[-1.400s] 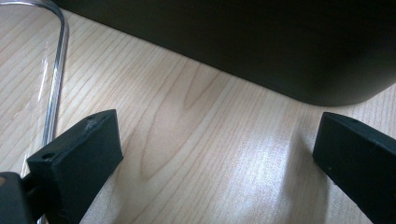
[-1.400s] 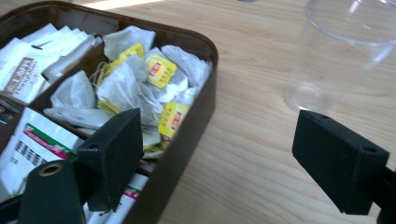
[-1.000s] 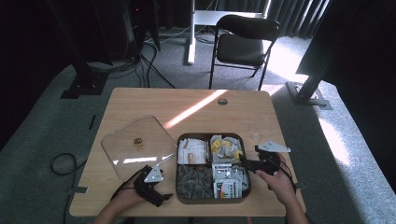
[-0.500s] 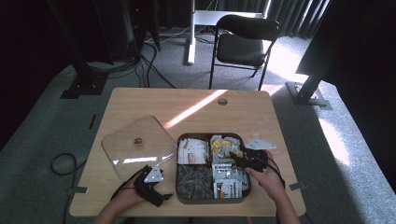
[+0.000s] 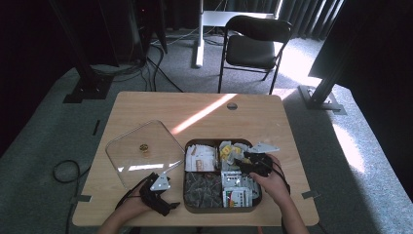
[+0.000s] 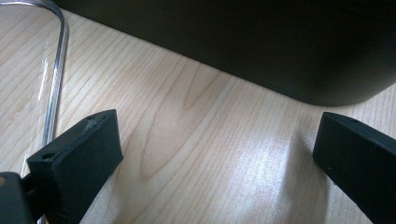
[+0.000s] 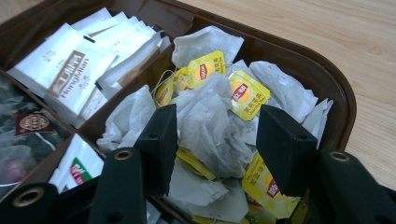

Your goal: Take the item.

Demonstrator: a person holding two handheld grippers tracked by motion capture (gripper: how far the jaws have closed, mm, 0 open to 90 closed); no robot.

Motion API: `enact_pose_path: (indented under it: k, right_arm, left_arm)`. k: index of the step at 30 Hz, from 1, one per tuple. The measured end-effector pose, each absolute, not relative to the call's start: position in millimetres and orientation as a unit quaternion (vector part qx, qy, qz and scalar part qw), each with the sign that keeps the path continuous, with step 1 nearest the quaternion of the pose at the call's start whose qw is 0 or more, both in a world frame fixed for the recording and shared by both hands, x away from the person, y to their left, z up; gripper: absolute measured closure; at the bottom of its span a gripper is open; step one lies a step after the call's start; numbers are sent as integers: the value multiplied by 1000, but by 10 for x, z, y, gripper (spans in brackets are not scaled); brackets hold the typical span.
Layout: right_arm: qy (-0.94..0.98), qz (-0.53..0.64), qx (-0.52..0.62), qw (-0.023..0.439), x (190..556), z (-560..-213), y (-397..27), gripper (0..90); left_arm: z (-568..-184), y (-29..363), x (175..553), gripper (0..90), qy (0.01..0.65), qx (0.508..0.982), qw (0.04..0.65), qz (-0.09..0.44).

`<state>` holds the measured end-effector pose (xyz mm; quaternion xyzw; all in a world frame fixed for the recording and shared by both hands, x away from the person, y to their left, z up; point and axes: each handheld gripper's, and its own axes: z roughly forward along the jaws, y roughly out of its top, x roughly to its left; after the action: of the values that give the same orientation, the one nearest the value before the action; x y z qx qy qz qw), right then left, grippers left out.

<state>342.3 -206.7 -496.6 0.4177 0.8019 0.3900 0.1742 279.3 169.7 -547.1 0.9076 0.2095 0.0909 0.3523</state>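
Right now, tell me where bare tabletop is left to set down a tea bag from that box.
Most room: the far half of the table, beyond the clear lid and the compartment box. A narrower strip runs between the box and the right edge. Crowded: near left, where the left tool sits between lid and box; the right tool is over the tea bags.

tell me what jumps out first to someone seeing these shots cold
The brown divided tray at the table's near edge, packed with tea. The right gripper is open, its jaws either side of a tea bag in the yellow-tagged pile. The clear lid lies flat left of the tray, with the left gripper open nearby.
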Motion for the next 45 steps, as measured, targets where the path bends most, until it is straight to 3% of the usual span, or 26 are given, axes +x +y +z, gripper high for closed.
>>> enact_pose_path:
  k: [9,16,19,45]
  right_arm:
    - [821,369,400,172,3451,-4983,-2024,571]
    - [826,366,393,169,3453,-4976,-2049,814]
    - [826,371,390,167,3437,-4968,-2050,853]
    - [795,425,402,159,3387,-4713,-2196,852]
  left_arm:
    - [-5471,1697,2793,12,210,908,352,91]
    - [-5471,1697,2793,12,210,908,352,91]
    - [-5471,1697,2793,12,209,908,352,91]
    - [-5470,1697,2794,12,209,908,352,92]
